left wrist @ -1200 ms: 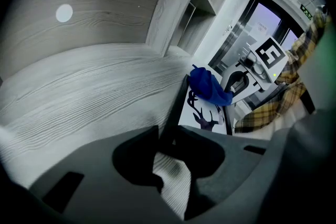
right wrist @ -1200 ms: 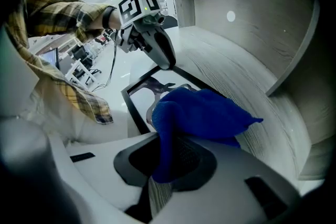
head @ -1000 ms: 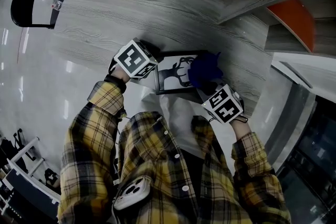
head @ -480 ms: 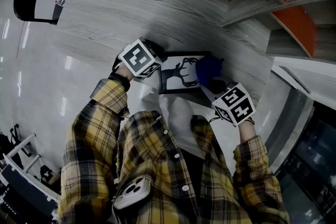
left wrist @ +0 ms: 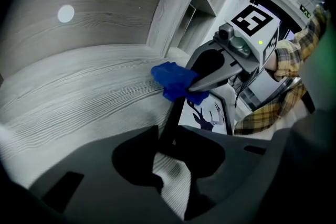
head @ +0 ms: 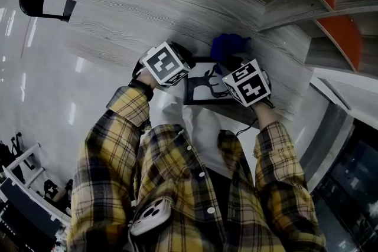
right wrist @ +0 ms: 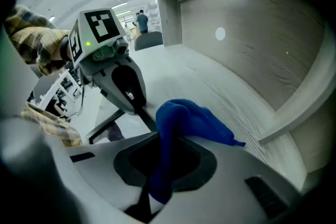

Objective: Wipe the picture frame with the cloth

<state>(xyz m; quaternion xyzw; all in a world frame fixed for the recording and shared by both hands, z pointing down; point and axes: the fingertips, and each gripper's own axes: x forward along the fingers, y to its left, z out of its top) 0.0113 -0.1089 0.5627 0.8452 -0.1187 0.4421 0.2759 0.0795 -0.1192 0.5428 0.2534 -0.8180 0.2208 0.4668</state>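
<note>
We see the picture frame (head: 204, 90) lying face up on the grey wood-grain desk (head: 136, 15), near its front edge, with its long side running from one gripper to the other. Our left gripper (left wrist: 167, 147) pinches the frame's left rim. Our right gripper (right wrist: 160, 165) is clamped on the blue cloth (right wrist: 184, 120), bunched at the frame's far edge. A shelf unit (head: 289, 6) rises just behind.

The left arm (head: 115, 144) and right arm (head: 277, 156) are reaching forward, elbows bent. The left gripper (left wrist: 167, 140) is clamping the picture frame's (left wrist: 209, 113) edge. The right gripper (right wrist: 161, 161) is pinching the cloth (right wrist: 185, 119).
</note>
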